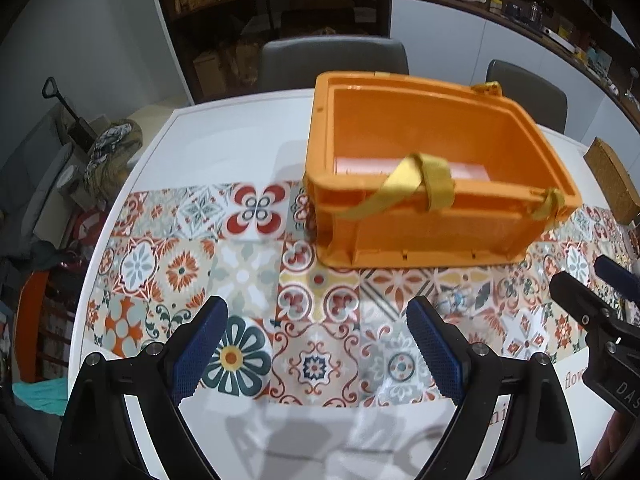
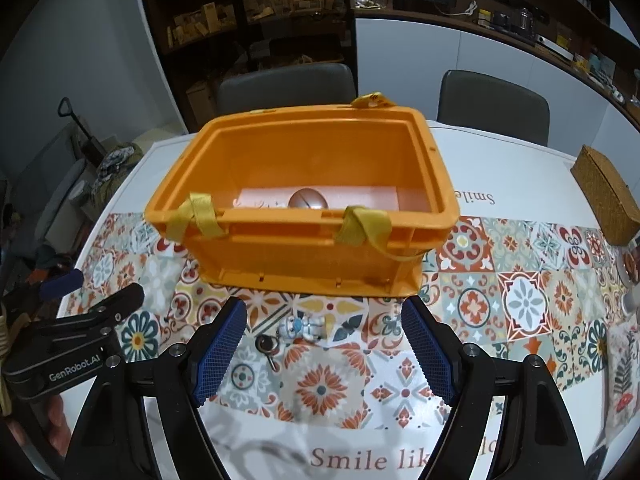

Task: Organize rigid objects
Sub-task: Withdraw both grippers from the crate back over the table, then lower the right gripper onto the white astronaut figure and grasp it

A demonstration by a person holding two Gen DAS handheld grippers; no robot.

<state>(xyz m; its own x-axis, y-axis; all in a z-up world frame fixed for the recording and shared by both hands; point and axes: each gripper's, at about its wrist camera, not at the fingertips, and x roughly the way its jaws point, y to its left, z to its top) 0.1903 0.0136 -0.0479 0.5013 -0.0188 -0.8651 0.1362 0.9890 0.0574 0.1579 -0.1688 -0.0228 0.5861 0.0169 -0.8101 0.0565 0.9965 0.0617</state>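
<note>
So there's an orange plastic bin (image 2: 304, 204) sitting on the patterned tile runner (image 2: 520, 300) across the white table (image 2: 500, 160), and it fills the 12 o'clock side of both wrist views. It has yellow straps (image 2: 198, 216) looped over its near rim, one toward each corner. Inside, in the right wrist view, a pinkish flat sheet (image 2: 372, 196) lies on the bottom with a round brownish thing (image 2: 308, 199) on top of it; too blurry to say what it really is. The right gripper (image 2: 324, 344) hangs over the runner with its blue pads spread wide apart and nothing between them, and just past its tips, toward 12 o'clock, a little white-and-blue figure keychain (image 2: 304, 326) lies flat on the tiles with its key ring (image 2: 267, 346) at about 8 o'clock from the figure. The keychain sits just in front of the bin's near wall, not touching it. The left gripper (image 1: 316, 344) is also wide open and empty, hovering over bare tiles with the bin up at 1 o'clock. A woven brown box (image 2: 604, 196) sits way out at 2 o'clock on the table, well apart from the bin. Two grey chairs (image 2: 286, 84) stand behind the table.
</note>
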